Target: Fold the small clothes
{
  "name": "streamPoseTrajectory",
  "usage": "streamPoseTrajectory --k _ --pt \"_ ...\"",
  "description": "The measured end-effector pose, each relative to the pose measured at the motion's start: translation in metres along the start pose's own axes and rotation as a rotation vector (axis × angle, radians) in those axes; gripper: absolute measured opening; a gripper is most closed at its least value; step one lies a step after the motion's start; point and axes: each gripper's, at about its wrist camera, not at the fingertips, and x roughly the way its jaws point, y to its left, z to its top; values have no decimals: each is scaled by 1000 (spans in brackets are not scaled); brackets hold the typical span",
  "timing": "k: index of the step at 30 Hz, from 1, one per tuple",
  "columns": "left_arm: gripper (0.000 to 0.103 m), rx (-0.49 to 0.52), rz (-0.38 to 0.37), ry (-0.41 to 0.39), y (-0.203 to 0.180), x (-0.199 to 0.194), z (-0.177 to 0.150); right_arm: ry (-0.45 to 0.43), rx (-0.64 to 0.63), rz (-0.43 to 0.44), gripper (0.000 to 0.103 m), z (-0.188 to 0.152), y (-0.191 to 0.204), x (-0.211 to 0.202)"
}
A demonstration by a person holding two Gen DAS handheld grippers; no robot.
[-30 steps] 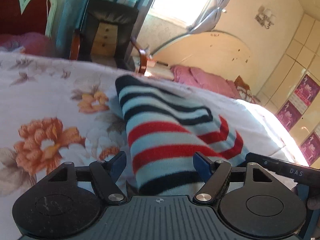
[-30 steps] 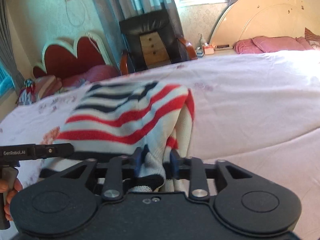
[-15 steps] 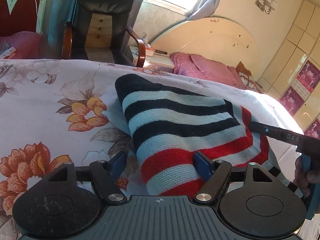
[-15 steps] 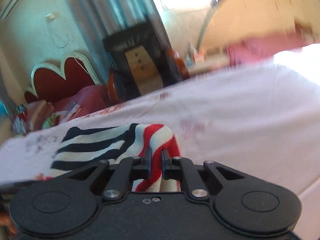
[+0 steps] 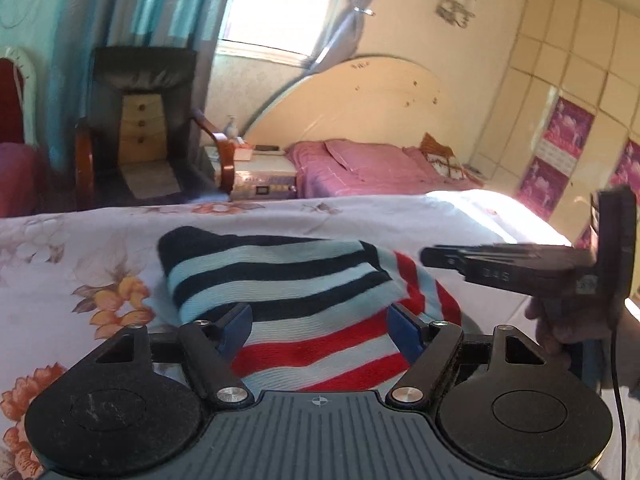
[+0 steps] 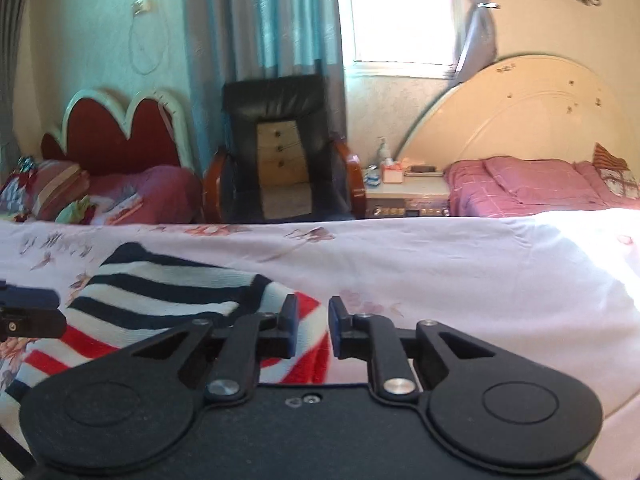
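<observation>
A: Where is the garment?

B: The striped sweater point(image 5: 280, 292) lies folded on the floral bedsheet point(image 5: 72, 264), directly ahead of the left gripper point(image 5: 320, 326) and partly under its span. The top layer shows navy and pale blue bands; below it, nearer the gripper, the bands are red and pale blue.

A: Is the left gripper holding it?

B: No. Its jaws stand wide apart, one blue pad on each side of the red-striped part, and the pads do not press the knit. From this view I cannot tell whether the fingers touch the cloth beneath them.

A: And the other one?

B: The right gripper point(image 6: 313, 322) sits just past the sweater's right edge. The red-striped corner point(image 6: 308, 360) shows in the narrow gap between its pads, lying below them rather than pinched. Its jaws are opening, with only a small gap so far.

A: Do the two see each other?

B: Yes. In the left view the right gripper point(image 5: 500, 268) appears side-on to the right, held by a hand point(image 5: 560, 324). In the right view the tip of the left gripper point(image 6: 28, 312) pokes in at the left, just beside the sweater.

A: Beyond the bed?

B: A black armchair point(image 6: 280, 148) and a cream headboard point(image 6: 520, 116) with pink bedding point(image 6: 520, 184).
</observation>
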Motion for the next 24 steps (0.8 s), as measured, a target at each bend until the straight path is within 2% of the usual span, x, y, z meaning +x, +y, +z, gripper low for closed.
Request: streamPoseTrajectory --k 2,4,6,8,10,13,16,19,24 --pt "74 43 -6 110 -12 20 -6 75 -30 -10 14 0 7 19" --pt "74 135 23 121 -24 25 -14 230 -13 -45 18 -10 5 46" --pt "74 146 23 117 -28 12 -10 233 48 -38 16 -7 0 40" --pt "74 123 -28 74 -28 -11 -10 188 84 -13 15 -3 -3 16" --pt "74 137 -54 41 -33 -32 -18 119 58 38 13 -6 1 -18" --pt "74 180 -60 37 -43 -52 -38 77 -31 120 12 -22 15 -63" --pt "74 238 -4 44 -52 -62 -56 72 -100 187 10 -41 28 -92" --pt "74 237 36 51 -59 -68 -59 117 -152 166 7 -62 36 -98" --pt "74 264 117 90 -74 -70 -73 146 -144 115 3 -74 37 -94"
